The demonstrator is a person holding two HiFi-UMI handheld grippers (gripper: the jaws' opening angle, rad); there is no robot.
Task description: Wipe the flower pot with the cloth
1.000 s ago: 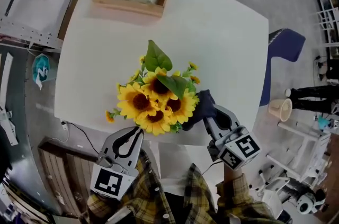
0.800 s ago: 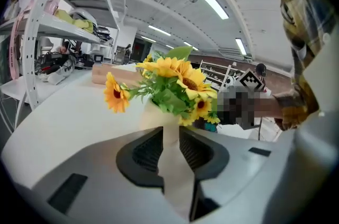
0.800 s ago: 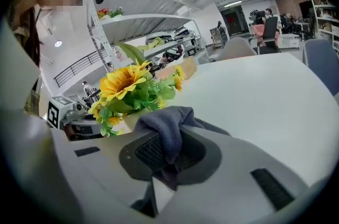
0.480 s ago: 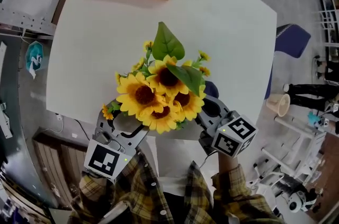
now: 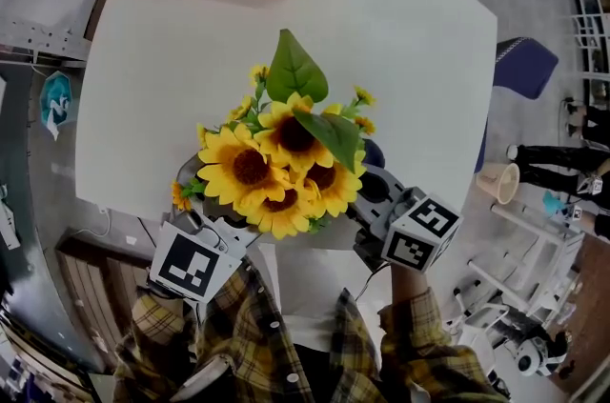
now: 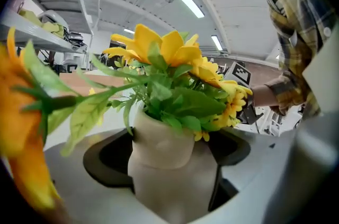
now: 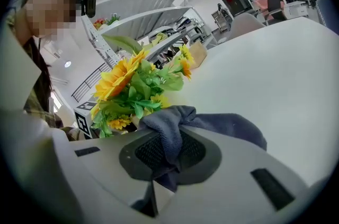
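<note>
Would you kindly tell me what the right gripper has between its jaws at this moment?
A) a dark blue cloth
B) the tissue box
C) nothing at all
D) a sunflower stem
A: the right gripper is shut on the dark blue cloth, which its own view shows bunched and pinched between its jaws.

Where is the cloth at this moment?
In the right gripper view, the cloth is pinched by the right gripper, just right of the sunflowers, above the white table.

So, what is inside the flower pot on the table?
Sunflowers and green leaves rise out of the flower pot. The leaves cover its mouth, so the stems and any filling inside cannot be seen.
</note>
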